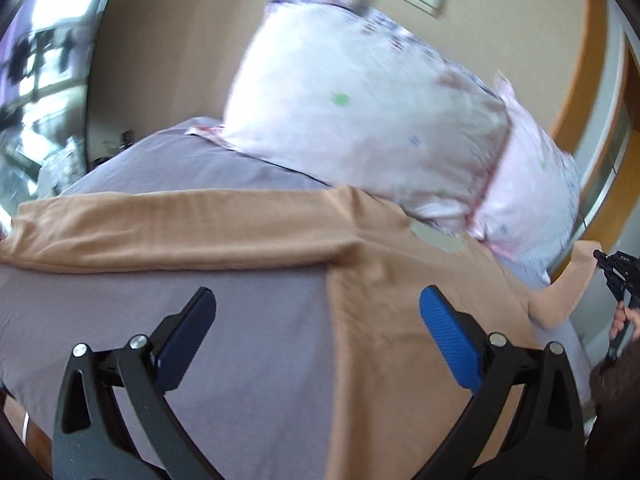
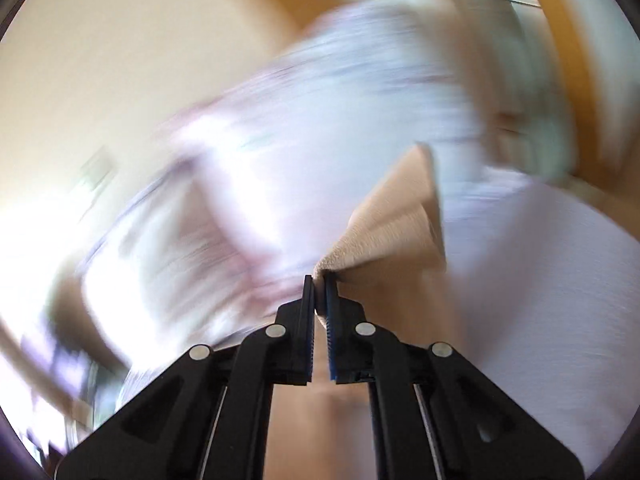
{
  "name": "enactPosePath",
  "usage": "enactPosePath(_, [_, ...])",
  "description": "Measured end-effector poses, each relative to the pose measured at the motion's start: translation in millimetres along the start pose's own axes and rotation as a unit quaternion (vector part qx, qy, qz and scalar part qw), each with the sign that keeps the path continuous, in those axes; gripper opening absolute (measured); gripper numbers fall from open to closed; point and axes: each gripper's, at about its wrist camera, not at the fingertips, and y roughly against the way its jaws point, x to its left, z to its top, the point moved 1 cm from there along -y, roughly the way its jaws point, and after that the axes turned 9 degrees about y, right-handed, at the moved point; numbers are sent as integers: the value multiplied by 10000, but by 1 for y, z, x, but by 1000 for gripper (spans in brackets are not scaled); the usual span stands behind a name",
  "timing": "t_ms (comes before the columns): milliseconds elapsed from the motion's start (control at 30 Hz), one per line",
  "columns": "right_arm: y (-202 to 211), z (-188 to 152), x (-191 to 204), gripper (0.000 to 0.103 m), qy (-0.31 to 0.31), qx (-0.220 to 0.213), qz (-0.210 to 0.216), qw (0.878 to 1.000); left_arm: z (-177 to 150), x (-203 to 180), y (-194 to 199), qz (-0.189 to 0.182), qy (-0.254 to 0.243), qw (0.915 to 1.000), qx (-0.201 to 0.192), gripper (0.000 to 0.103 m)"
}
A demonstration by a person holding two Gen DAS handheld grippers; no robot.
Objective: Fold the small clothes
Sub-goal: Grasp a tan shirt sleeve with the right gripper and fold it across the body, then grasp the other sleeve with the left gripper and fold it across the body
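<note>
A tan long-sleeved garment [image 1: 400, 300] lies on the lilac bed sheet [image 1: 240, 320], one sleeve stretched left across the bed. My left gripper [image 1: 316, 308] is open and empty, hovering above the garment's left edge. My right gripper [image 2: 319, 280] is shut on the tan garment's other sleeve end [image 2: 384, 232] and holds it lifted. It also shows in the left wrist view [image 1: 600, 258] at the far right, gripping that sleeve. The right wrist view is heavily blurred.
A white patterned pillow [image 1: 380, 108] leans against the beige wall [image 1: 168, 40] just behind the garment. A window [image 1: 36, 80] is at the left. A wooden door frame [image 1: 588, 60] is at the right. The bed's front edge [image 1: 24, 412] is at lower left.
</note>
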Motion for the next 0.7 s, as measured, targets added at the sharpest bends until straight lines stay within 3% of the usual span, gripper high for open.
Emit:
enactPosePath(100, [-58,-14,112,5,884,511,979,9899,16,33,6,209,645,9977,67,101])
enactPosePath(167, [-99,-41,169,6,1345,1045,1329,9764,22,52,9,453,951,9944,91,101])
enactPosePath(267, [-164,-104,232,6,1984,2566,1783,9290,28,80,19,707,1308,9889,2,101])
enactPosePath(333, [-174,-128,247,6,1996,2881,1988,9152,31,101,26,863,1599,9833,-79,100])
enactPosePath(433, [-190,-132,253,6,1884,2812,2021,9190,36,130,32,990,2067,9733,-149,96])
enactPosePath(533, [-210,-159,256,7,1855,3230,1851,9094,39,151,32,1046,2489,9627,-157,93])
enactPosePath(600, [-215,-195,263,7,2094,3805,1861,8813,41,162,31,1092,2714,9561,-145,92])
enactPosePath(700, [-194,-195,262,9,2022,3634,2056,8859,43,178,28,1161,3119,9429,-114,89])
